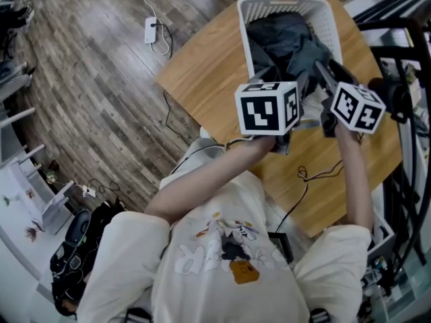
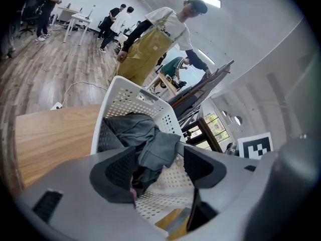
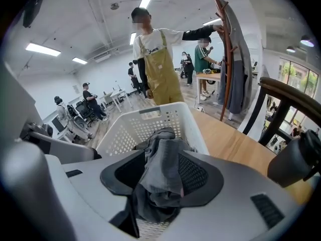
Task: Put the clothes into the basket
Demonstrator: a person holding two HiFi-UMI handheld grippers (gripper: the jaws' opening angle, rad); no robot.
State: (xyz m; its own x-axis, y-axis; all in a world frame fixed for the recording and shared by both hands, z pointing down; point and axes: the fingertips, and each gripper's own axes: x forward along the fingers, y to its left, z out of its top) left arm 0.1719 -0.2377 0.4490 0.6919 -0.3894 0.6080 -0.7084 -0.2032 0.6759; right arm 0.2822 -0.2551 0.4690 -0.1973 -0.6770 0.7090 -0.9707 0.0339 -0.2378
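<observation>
Fingers [image 3: 198, 174] of your right gripper [image 3: 160, 173] clench the grey garment [image 3: 161, 152] over the basket [image 3: 125, 133]; left gripper [image 2: 158, 167] released; apparently only the drop remains.

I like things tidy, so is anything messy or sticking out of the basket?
Only a little. The grey clothes lie bunched in the white basket, but one end is not down inside: it is pinched in the right tool, held up near the basket's near end. Nothing looks spilled or broken.
</observation>
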